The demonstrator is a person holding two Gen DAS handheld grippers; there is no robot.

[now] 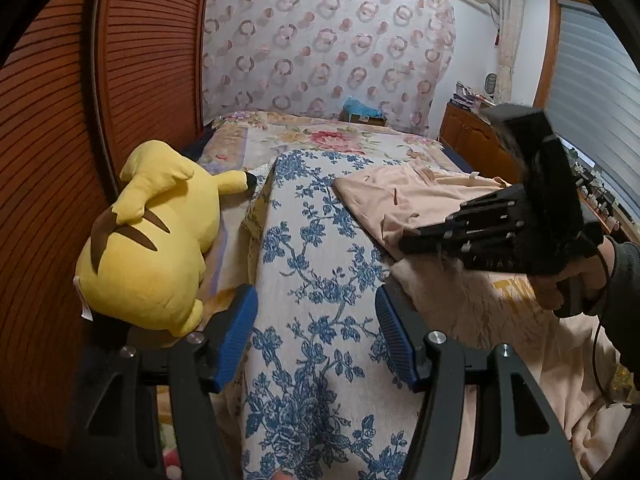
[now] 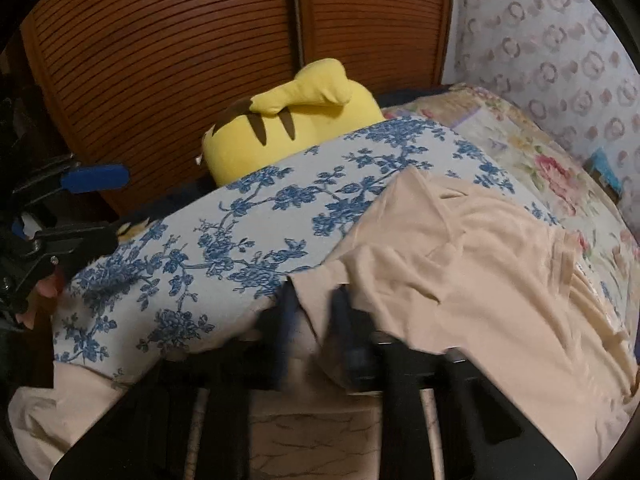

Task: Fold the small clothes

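Left wrist view: left claw (image 1: 316,332) open about halfway, blue pads (image 1: 236,332) apart, nothing between them, hovering over blue-flowered white cloth (image 1: 312,280) draped on the bed (image 1: 320,136). Right of it, right claw (image 1: 412,242) in a hand (image 1: 576,276), dark sleeve, fingertips pressed together on the near edge of the peach garment (image 1: 400,200). Garment lying mostly flat on the flowered cloth, right of centre, spreading back toward the floral bedspread. Yellow plush toy (image 1: 156,240) lying on the bed's left side, against the brown slatted wardrobe doors (image 1: 100,120), just beside the flowered cloth. Patterned curtain (image 1: 320,48) behind the bed. Cream crinkled fabric with a yellow print (image 1: 500,312) under the right claw.

Right wrist view: right claw (image 2: 314,320) blurred, fingers (image 2: 344,328) drawn in close, peach garment (image 2: 460,280) edge bunched between them; looks shut on the fabric. Garment rumpled, folds running to the right, lying over the flowered cloth (image 2: 220,232). Plush toy (image 2: 288,120) behind the cloth, by the wardrobe doors (image 2: 180,60). Left claw (image 2: 96,208) at the left edge, one blue pad visible, clear of the garment.
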